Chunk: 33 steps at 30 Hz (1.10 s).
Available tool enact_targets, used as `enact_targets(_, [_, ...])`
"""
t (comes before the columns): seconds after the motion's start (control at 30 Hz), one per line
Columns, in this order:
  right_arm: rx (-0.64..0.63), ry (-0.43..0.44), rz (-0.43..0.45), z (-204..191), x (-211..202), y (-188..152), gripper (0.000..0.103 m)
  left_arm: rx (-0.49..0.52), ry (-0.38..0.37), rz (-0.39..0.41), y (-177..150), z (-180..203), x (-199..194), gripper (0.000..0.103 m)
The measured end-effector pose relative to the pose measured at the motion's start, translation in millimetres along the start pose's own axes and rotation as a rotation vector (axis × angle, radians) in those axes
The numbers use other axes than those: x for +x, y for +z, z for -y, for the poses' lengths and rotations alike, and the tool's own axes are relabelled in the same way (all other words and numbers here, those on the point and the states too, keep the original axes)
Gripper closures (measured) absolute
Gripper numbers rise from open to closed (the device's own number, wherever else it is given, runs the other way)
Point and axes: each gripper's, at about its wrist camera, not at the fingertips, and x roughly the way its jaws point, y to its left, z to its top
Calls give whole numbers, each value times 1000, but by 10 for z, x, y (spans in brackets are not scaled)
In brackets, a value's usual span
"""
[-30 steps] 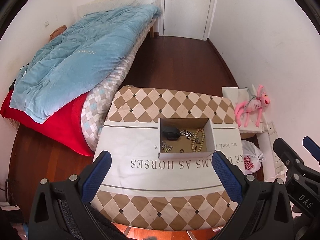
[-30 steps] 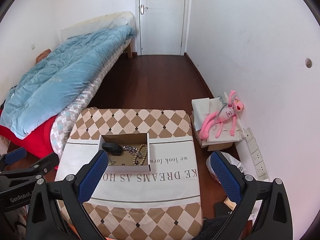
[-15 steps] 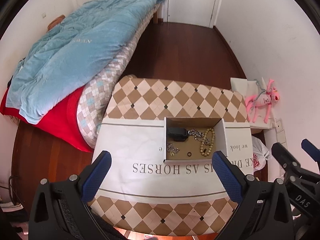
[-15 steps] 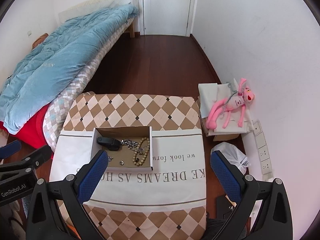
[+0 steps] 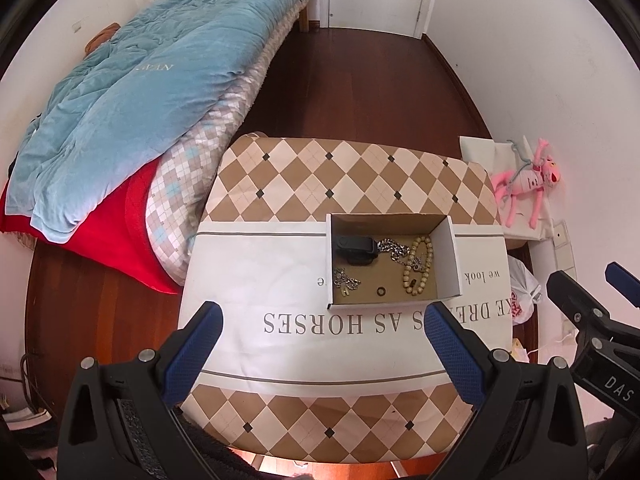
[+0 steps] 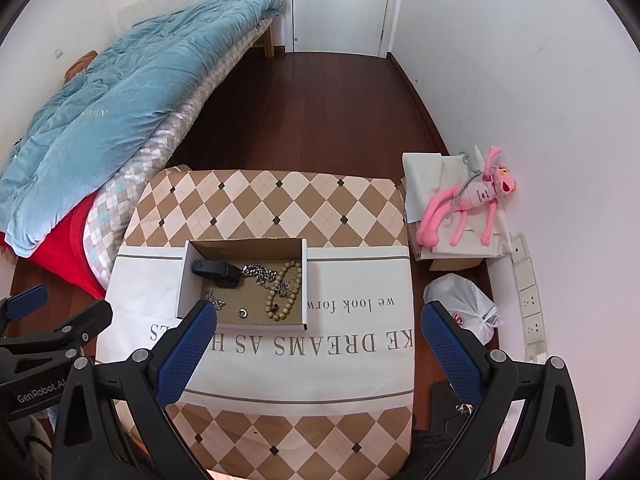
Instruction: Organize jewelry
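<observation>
Blue-padded fingers: left gripper (image 5: 322, 334) spread wide, holding nothing, at bottom centre of left wrist view, above the table. Right gripper (image 6: 316, 334) likewise wide apart and empty, bottom centre of right wrist view. Each unit shows in the other's frame: the body at the lower right edge of left view reads "DAS"; the body at the lower left edge of right view reads "GenRobot.AI".

Cardboard box (image 5: 450, 258), white outside, brown inside, sits open-topped just beyond the fingertips, centre of frame. Contents: black band (image 5: 354, 245) at upper left of box, silver chain (image 5: 394, 248) beside it, wooden bead bracelet (image 5: 418, 266) at right, small chain w/ charm (image 5: 346, 280) at lower left, dark ring (image 5: 381, 291) at lower centre.

Box rests on a tablecloth (image 5: 260, 264): white centre panel w/ upside-down print, legible parts "AS HORSES", "we look", "DREAMS"; tan/cream diamond check at the near and far edges.

Room: dark wood floor (image 5: 360, 80), white door (image 6: 340, 0) at top centre. Bed at upper left w/ light-blue quilt (image 5: 140, 88), lettering on it not legible. Pink plush toy (image 6: 466, 204) on a carton at right, by the wall. White plastic bag (image 6: 466, 306) on floor below it. Wall sockets (image 6: 528, 300) at right edge.
</observation>
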Motion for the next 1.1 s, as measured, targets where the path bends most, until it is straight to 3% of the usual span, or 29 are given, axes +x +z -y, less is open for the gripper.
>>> enact_targets(1.1, [-28,-12,-12,-25,-7,-59,0,-1,15,8,-28,-11,-25,0])
